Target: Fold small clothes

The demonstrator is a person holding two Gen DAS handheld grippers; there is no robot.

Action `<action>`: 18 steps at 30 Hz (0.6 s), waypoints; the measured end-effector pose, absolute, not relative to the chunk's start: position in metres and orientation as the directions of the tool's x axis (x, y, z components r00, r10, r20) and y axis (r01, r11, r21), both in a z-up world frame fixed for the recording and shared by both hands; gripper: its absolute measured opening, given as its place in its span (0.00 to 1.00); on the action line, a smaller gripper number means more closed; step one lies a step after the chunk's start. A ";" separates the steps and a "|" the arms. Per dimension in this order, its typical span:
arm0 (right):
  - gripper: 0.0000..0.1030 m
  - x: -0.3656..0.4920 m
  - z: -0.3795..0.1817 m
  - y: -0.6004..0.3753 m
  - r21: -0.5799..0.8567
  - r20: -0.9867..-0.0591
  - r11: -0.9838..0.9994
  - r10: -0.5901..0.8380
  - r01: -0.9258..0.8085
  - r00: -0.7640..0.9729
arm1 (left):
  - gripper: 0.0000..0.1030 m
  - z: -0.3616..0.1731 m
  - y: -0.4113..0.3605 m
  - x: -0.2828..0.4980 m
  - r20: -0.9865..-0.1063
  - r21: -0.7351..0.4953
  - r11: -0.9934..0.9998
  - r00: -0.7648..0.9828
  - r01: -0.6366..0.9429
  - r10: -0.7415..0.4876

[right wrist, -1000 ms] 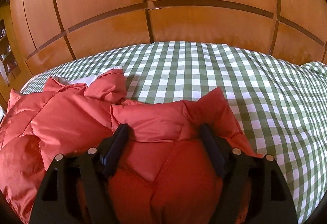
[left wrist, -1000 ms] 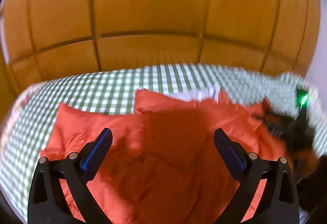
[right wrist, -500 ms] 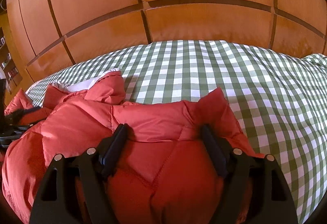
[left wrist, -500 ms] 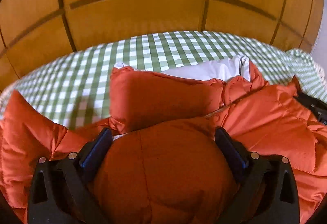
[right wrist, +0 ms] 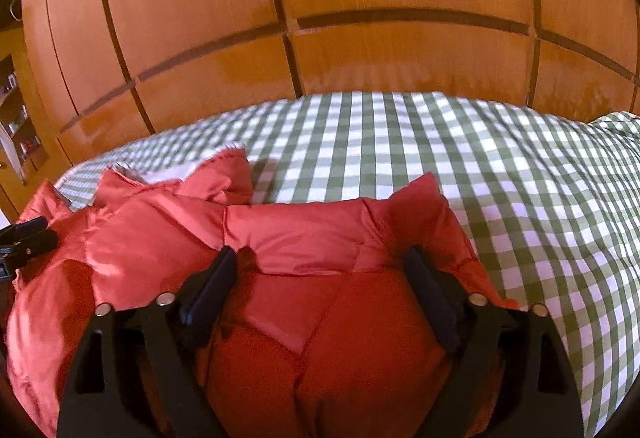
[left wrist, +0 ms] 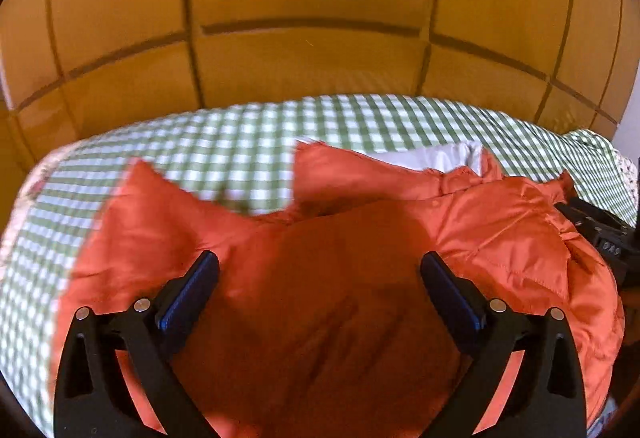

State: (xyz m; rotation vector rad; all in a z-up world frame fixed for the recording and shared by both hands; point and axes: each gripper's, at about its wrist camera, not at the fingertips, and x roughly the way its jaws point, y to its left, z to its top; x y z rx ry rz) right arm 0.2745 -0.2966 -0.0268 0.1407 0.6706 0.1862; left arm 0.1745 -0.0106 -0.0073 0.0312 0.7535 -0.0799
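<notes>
A puffy orange-red quilted jacket (left wrist: 500,238) with a white lining (left wrist: 432,158) lies on a green and white checked bedcover (left wrist: 240,142). My left gripper (left wrist: 320,278) is open, its jaws wide apart just above the jacket's middle, holding nothing. My right gripper (right wrist: 320,274) is also wide open, with a bulge of the jacket (right wrist: 320,238) pressed between its fingers near the jacket's right edge; the jaws do not pinch it. The right gripper shows at the right edge of the left wrist view (left wrist: 604,238), and the left gripper at the left edge of the right wrist view (right wrist: 24,242).
A tall wooden panelled wall (right wrist: 360,18) stands right behind the bed. The checked cover (right wrist: 520,178) stretches to the right of the jacket. A shelf with small items (right wrist: 16,126) is at the far left.
My left gripper has lifted and drawn back from the jacket's bulge, so more of the left sleeve and bedcover shows. My right gripper has stayed pressed on the jacket's right part.
</notes>
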 end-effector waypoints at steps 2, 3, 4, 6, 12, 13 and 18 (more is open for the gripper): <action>0.92 0.262 -0.018 -0.291 0.139 -0.605 0.986 0.156 -0.089 0.781 | 0.97 0.000 0.001 0.162 -0.662 0.047 0.997 0.750 0.053 -0.009; 0.92 0.256 -0.014 -0.287 0.117 -0.603 0.989 0.139 -0.085 0.785 | 0.97 0.002 0.006 0.157 -0.653 0.062 0.997 0.757 0.042 0.008; 0.92 0.248 -0.009 -0.281 0.098 -0.597 0.990 0.143 -0.105 0.789 | 0.97 0.003 0.010 0.155 -0.646 0.076 0.997 0.763 0.032 0.024; 0.92 0.240 -0.004 -0.267 0.040 -0.605 0.989 0.137 -0.142 0.784 | 0.97 0.003 0.018 0.153 -0.636 0.108 0.994 0.770 0.013 0.059; 0.88 0.280 -0.022 -0.242 -0.124 -0.698 0.985 0.002 -0.123 0.717 | 0.97 -0.019 0.038 0.188 -0.679 0.177 0.982 0.714 -0.068 0.172; 0.89 0.286 -0.026 -0.247 -0.101 -0.708 0.990 0.001 -0.103 0.706 | 0.97 -0.022 0.043 0.194 -0.683 0.175 0.981 0.708 -0.083 0.182; 0.91 0.305 -0.045 -0.270 0.032 -0.707 0.998 0.057 -0.049 0.705 | 0.97 -0.045 0.083 0.222 -0.745 -0.034 0.992 0.664 -0.125 0.058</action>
